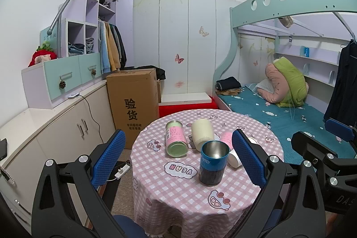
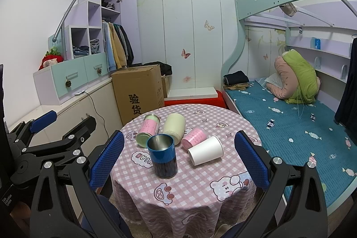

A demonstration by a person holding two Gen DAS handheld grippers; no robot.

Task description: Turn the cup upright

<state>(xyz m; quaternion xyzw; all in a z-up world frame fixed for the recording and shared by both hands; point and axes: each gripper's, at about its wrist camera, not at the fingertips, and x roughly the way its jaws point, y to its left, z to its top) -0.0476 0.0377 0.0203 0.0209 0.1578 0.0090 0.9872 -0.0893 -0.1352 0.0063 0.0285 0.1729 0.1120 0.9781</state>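
Note:
A blue metal cup (image 1: 213,162) (image 2: 162,156) stands upright, mouth up, near the middle of the round table (image 1: 178,197) (image 2: 191,189). Behind it several cups lie on their sides: a pink-and-green can (image 1: 175,138) (image 2: 148,129), a cream cup (image 1: 202,133) (image 2: 174,127), a pink cup (image 2: 194,137) and a white paper cup (image 2: 205,153) (image 1: 234,158). My left gripper (image 1: 178,157) is open and empty, held back from the table above its near edge. My right gripper (image 2: 179,158) is open and empty too, its fingers wide on either side of the cups.
A large cardboard box (image 1: 133,102) stands on the floor left of the table. White cabinets (image 1: 55,133) run along the left wall. A bunk bed with a blue sheet (image 2: 290,126) lies to the right. The other gripper shows at each view's edge (image 1: 323,148) (image 2: 44,139).

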